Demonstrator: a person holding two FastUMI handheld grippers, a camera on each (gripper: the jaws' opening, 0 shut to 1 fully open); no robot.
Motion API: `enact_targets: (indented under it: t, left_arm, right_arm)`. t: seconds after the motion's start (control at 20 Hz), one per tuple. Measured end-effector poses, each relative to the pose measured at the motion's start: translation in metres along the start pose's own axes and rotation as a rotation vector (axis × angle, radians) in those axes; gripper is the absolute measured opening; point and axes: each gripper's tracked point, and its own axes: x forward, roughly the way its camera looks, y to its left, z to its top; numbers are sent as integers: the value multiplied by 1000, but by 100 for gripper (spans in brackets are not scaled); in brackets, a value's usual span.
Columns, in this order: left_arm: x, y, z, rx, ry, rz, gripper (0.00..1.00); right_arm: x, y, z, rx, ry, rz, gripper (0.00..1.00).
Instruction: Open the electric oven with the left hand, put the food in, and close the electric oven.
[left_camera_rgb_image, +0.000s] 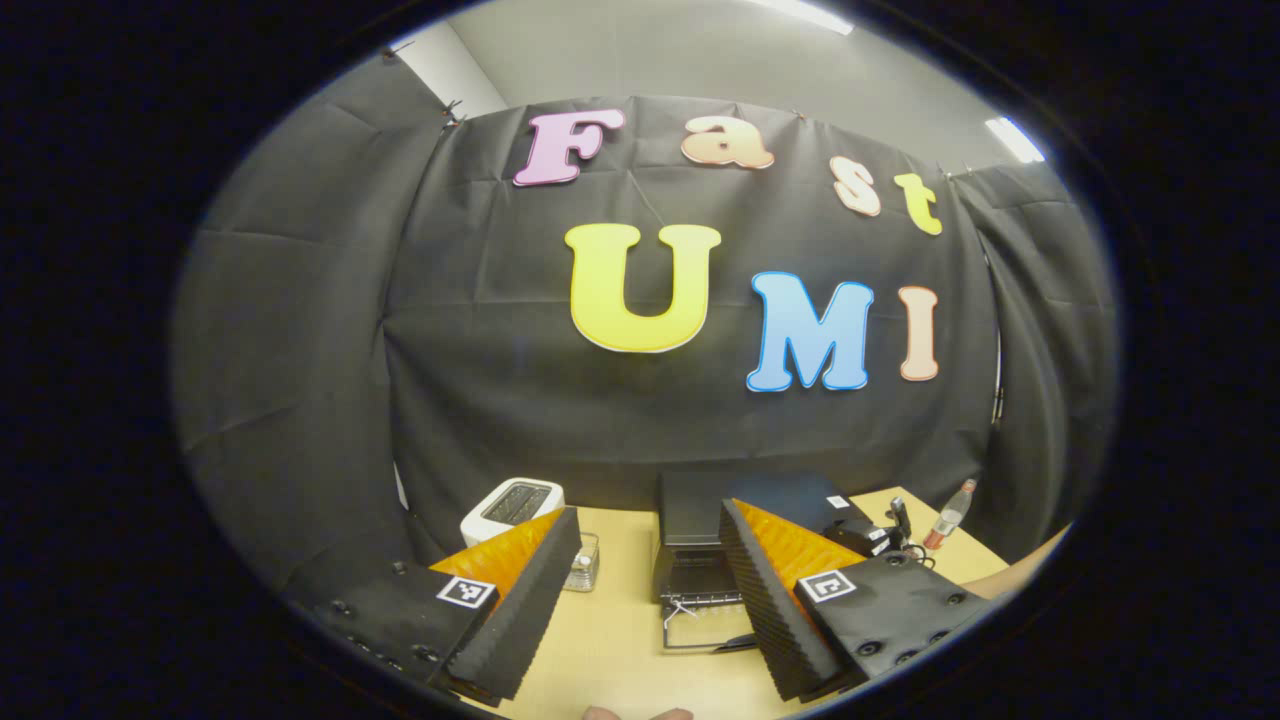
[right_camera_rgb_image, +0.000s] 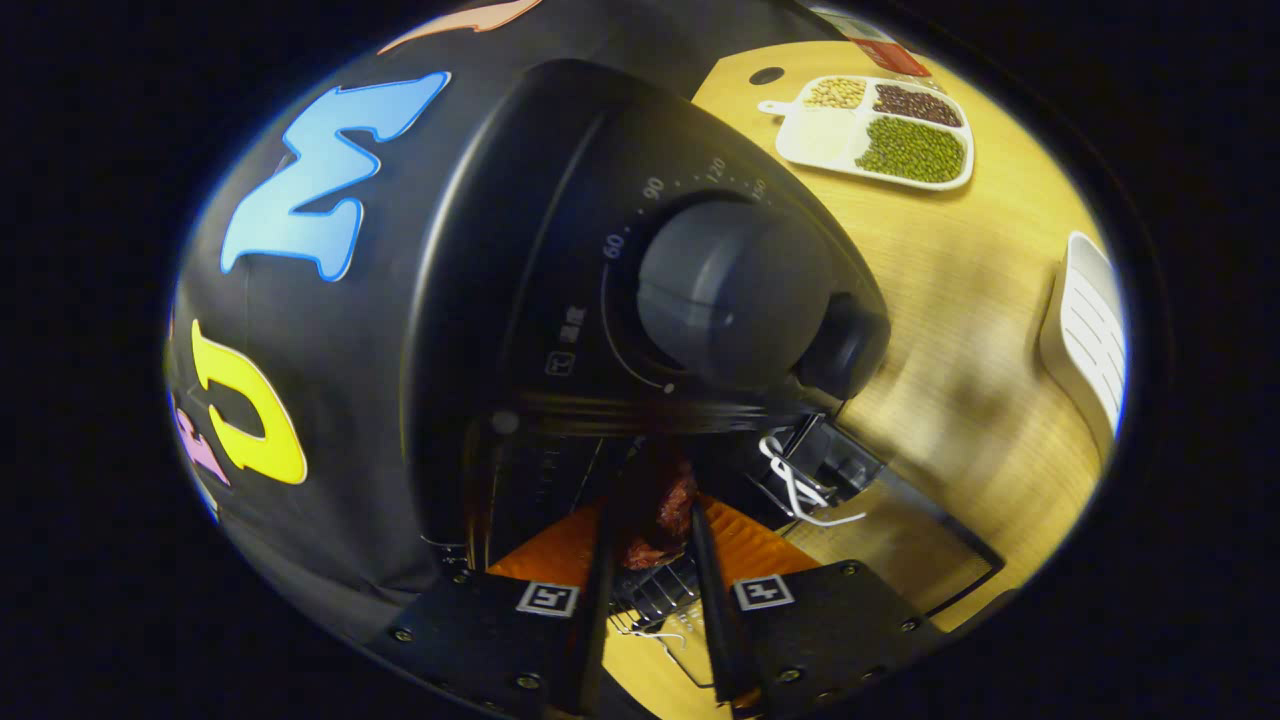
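Left gripper view: left gripper (left_camera_rgb_image: 648, 585) at the bottom of the frame, jaws spread wide with nothing between them, hovering above the wooden table (left_camera_rgb_image: 620, 640). Beyond the fingers, at lower centre, the black electric oven (left_camera_rgb_image: 715, 530) with its glass door (left_camera_rgb_image: 705, 628) folded down flat onto the table, a wire rack visible inside. Left of it, a white toaster (left_camera_rgb_image: 512, 508) at the table's back edge, and a small clear glass (left_camera_rgb_image: 583, 562) just beside the left finger. At lower right, a bottle with a red cap (left_camera_rgb_image: 950, 513) (lying tilted near the table's far corner).

Right gripper view: right gripper (right_camera_rgb_image: 648, 560) at bottom centre, jaws drawn close together and pinching a dark reddish piece of food (right_camera_rgb_image: 662, 515), held at the mouth of the oven, over the wire rack (right_camera_rgb_image: 655, 590). Above, at frame centre, the oven's large timer knob (right_camera_rgb_image: 735, 290), very close to the camera. At upper right, a white 4-section tray (right_camera_rgb_image: 880, 125) with green, dark and pale beans. At the right edge, a white slatted object (right_camera_rgb_image: 1085, 330), too cropped to identify.
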Motion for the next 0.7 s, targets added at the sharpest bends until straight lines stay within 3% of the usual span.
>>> enact_targets:
  t: [0.1,0.15,0.25,0.3,0.35,0.4,0.45,0.6,0.7]
  left_arm:
    - [3,-6,2,-4,-7,-9,94]
    - [4,-10,2,-7,-7,-15,99]
    - [8,-19,1,-11,-7,-24,99]
    - [9,-23,-1,-14,-4,-30,99]
    - [11,-27,-3,-17,-2,-33,99]
    - [13,-31,-3,-18,0,-35,99]
    - [15,-36,-2,-19,-1,-39,95]
    - [20,-52,-2,-15,-6,-57,99]
    - [21,-63,-1,-8,-13,-69,94]
  right_arm:
    - [-8,-4,1,-63,9,-22,60]
    - [-15,-4,1,-111,13,-29,60]
    - [-34,-9,2,-224,14,-61,73]
    - [-44,-13,2,-294,11,-77,73]
    - [-55,-16,4,-372,4,-98,63]
    - [-66,-22,7,-453,-9,-115,73]
    - [-78,-23,10,-532,-23,-120,73]
    - [-122,-11,28,-717,-107,-88,73]
    - [-153,0,45,-805,-180,-68,73]
